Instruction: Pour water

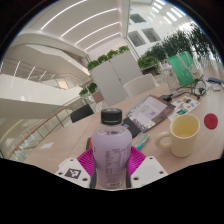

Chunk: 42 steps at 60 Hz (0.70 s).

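Gripper view: claw is pinching the water bottle, both magenta pads pressed against its sides. Bottle is upright between the fingers, clear body, dark cap on. Whether it sits on the counter or is lifted, can't tell. Cream mug stands on the counter just ahead and to the right of the bottle, handle side toward the bottle, mouth open upward. A small teal item lies between bottle and mug. Beyond the mug, a red round object. Papers or a booklet lie further back on the counter. Green container and potted plants well beyond. Background is a bright atrium with balconies and ceiling light strips.
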Tool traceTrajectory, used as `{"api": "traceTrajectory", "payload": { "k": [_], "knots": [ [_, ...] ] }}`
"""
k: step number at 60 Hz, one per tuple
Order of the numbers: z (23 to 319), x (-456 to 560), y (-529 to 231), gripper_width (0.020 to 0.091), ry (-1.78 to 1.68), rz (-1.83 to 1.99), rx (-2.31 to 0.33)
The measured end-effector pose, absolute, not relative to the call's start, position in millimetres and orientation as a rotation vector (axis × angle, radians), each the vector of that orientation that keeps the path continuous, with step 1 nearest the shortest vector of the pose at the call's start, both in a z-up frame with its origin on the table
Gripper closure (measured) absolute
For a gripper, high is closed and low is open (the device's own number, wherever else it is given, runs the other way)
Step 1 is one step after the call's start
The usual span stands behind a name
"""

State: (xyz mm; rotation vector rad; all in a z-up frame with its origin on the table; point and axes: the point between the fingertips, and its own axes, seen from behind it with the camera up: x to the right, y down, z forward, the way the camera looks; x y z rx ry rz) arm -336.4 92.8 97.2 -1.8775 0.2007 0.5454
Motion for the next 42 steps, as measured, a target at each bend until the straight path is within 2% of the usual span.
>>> {"api": "traceTrajectory", "payload": {
  "k": [1,6,7,8,13,18,25,26,27,30,31,32,40,42],
  "knots": [
    [100.6,-340.1,96.4,0.0709,0.243,0.603,-1.866],
    [145.8,-324.8,107.6,0.0709,0.525,0.975,-1.76],
    [153.6,-319.4,110.0,0.0736,0.582,1.044,-1.734],
    [165.4,-318.8,111.0,0.0709,0.645,1.093,-1.713],
    [182.3,-285.7,124.3,0.0711,0.945,1.401,-1.545],
    [183.5,-268.8,139.3,0.0711,1.28,1.614,-1.383],
    [163.2,-247.0,142.0,0.0711,1.512,1.826,-1.212],
    [162.6,-234.1,124.0,0.0711,1.512,1.905,-1.192],
    [165.8,-248.2,143.5,0.0712,1.573,1.861,-1.179],
    [161.0,-246.9,141.2,0.0711,1.621,1.911,-1.136],
    [159.6,-230.1,117.0,0.0713,1.58,1.99,-1.128],
    [166.0,-243.8,141.7,0.0712,1.643,1.938,-1.115],
    [179.0,-230.5,120.4,0.0711,1.645,1.989,-1.055],
    [175.3,-233.9,138.5,0.071,1.651,1.99,-1.058]
  ]
}}
